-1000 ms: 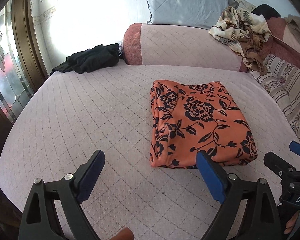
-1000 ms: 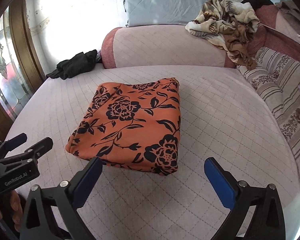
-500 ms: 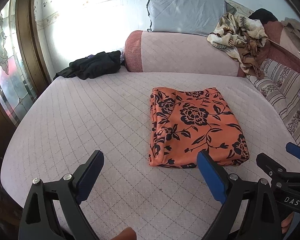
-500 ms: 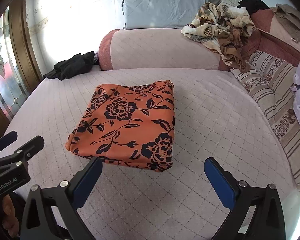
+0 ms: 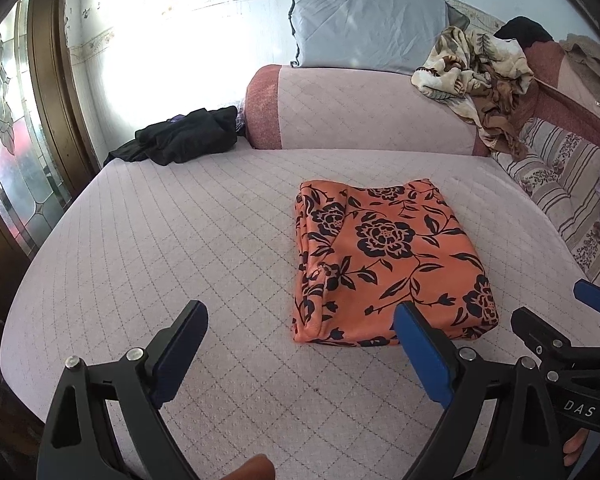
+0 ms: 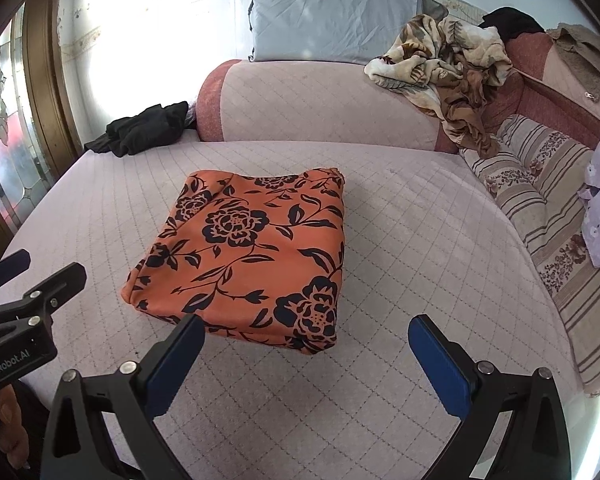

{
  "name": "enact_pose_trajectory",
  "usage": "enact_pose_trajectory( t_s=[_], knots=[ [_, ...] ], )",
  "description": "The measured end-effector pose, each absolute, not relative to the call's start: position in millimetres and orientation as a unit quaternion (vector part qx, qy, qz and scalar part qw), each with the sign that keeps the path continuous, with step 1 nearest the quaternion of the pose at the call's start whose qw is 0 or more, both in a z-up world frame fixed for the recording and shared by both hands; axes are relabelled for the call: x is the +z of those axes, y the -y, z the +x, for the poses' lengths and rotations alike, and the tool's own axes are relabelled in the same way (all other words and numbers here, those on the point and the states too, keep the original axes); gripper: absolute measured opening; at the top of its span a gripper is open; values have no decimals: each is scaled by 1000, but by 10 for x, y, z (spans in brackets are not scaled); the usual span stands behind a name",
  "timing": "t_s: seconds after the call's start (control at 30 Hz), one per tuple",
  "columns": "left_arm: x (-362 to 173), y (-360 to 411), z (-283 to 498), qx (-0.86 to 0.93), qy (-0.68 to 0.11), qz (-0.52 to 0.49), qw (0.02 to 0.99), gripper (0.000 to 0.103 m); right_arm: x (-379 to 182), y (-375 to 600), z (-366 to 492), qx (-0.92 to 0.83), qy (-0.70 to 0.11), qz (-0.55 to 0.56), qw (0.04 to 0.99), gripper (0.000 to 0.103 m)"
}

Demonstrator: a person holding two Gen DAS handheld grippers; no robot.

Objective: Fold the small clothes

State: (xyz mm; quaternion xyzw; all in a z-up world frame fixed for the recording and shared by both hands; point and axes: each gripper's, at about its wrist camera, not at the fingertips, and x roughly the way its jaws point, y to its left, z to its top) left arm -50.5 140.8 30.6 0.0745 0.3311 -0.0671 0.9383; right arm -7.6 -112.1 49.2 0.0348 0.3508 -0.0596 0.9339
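Observation:
An orange garment with black flowers (image 5: pixel 384 260) lies folded in a neat rectangle on the quilted pink bed (image 5: pixel 180 240). It also shows in the right wrist view (image 6: pixel 252 256). My left gripper (image 5: pixel 300 324) is open and empty, held above the bed short of the garment's near left corner. My right gripper (image 6: pixel 306 336) is open and empty, held just short of the garment's near edge. Each gripper shows at the edge of the other's view, the right one (image 5: pixel 560 320) and the left one (image 6: pixel 28 276).
A black garment (image 5: pixel 188 140) lies at the bed's far left corner. A pink bolster (image 5: pixel 360 112) and a grey pillow (image 5: pixel 368 24) line the back. A crumpled floral blanket (image 5: pixel 480 68) and striped cushions (image 6: pixel 548 184) sit at the right. A glass door (image 5: pixel 12 140) stands left.
Both grippers have pulled back and up from the folded garment, so it sits farther off in both views. The garment has not moved.

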Motion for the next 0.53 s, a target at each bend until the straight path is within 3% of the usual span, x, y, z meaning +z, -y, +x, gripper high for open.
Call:
enact_pose_trajectory(
  t_s=[0.53],
  knots=[
    [327,-1330,-382,-79,-318,71,942,94,504,1123,70,-54,-345,29,937,103]
  ],
)
